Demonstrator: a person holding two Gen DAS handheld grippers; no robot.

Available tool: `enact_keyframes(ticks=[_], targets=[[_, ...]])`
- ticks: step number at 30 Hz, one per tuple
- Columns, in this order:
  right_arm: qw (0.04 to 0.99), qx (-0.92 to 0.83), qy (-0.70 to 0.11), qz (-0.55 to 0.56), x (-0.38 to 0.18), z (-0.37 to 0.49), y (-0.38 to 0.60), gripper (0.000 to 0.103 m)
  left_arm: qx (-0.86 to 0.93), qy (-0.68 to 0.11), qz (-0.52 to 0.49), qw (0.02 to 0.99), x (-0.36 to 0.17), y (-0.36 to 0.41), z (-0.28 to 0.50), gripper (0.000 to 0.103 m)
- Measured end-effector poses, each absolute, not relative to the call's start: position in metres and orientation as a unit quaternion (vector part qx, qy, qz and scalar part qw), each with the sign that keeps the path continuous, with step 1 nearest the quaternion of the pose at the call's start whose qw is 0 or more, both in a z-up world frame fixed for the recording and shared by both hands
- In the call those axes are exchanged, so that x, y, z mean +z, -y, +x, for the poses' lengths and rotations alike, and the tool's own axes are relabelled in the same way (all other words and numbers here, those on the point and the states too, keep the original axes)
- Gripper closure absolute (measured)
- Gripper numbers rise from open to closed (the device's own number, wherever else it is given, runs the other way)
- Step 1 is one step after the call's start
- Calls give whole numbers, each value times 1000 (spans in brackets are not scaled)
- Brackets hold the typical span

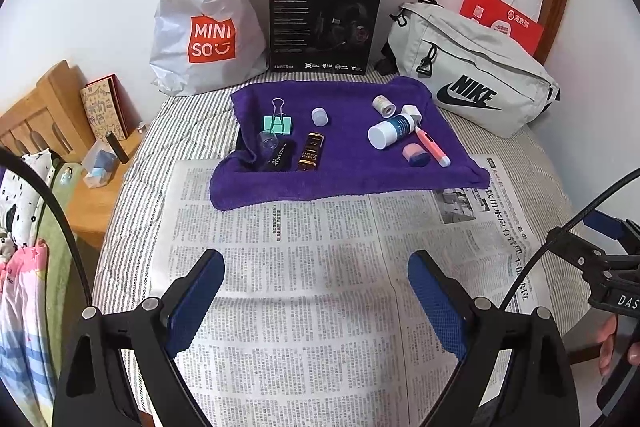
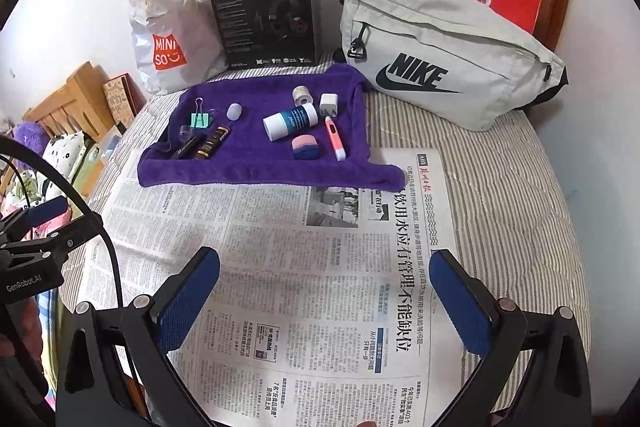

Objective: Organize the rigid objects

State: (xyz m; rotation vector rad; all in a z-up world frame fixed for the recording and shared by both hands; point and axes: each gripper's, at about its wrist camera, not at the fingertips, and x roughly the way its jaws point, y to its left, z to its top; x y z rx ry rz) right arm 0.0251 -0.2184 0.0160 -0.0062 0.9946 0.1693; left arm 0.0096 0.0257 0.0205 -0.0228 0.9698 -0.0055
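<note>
On purple towel [image 1: 348, 163], at 12 o'clock from both grippers: green binder clip [image 1: 278, 123], white-capped bottle [image 1: 390, 131], pink pen [image 1: 434, 147], pink-blue eraser [image 1: 416, 155], brown vial [image 1: 311, 151]. Newspaper [image 1: 320, 287] at 6 o'clock of towel. Left gripper [image 1: 316, 303] and right gripper [image 2: 324, 303]: fingers spread, nothing between.

Both wrist cameras look forward and steeply down from the near edge of the bed [image 1: 520, 163], side by side over the newspaper [image 1: 320, 287]. Both share the far purple towel [image 2: 256, 171] and bags behind.
</note>
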Motion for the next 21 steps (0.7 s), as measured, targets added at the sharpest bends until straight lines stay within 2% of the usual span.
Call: enact_keyframes(ticks=[21], targets=[[875, 79, -478, -5, 18, 27, 219, 0, 1, -471, -8, 882, 16, -25, 15, 10]])
